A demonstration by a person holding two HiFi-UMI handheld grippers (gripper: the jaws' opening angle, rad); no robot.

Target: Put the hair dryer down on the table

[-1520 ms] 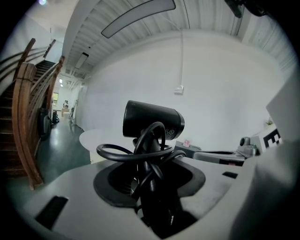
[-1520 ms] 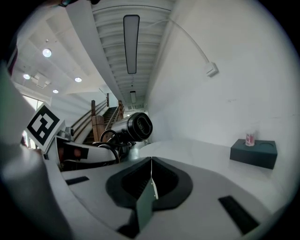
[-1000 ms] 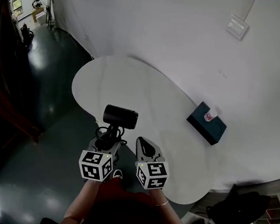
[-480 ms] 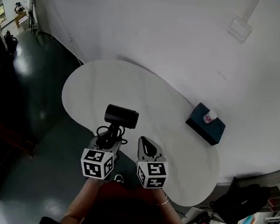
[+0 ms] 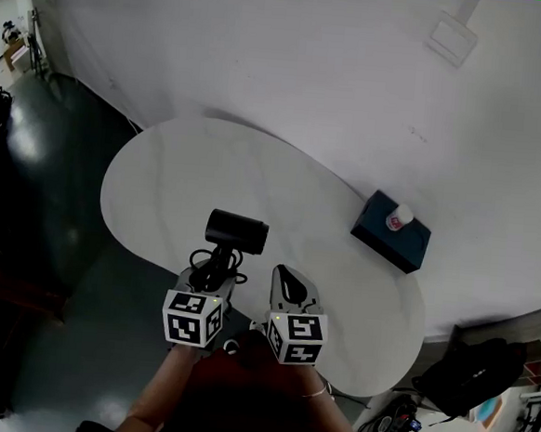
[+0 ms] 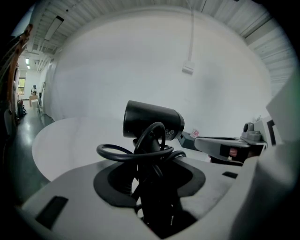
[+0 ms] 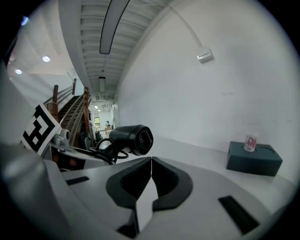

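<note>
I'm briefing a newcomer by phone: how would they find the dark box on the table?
Find the white rounded table against the white wall. Near its right end, by the wall, lies a dark teal box. It is the only thing resting on the tabletop, and a small white container with a red label stands on it.

wall (image 5: 265, 52): wht | floor (image 5: 39, 192): dk, glossy | table (image 5: 181, 166): wht, rnd edge | ceiling: strip light (image 7: 111, 26)

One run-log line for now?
left gripper: jaws shut on hair dryer handle | right gripper: jaws shut, empty | hair dryer: upright, not yet on table
</note>
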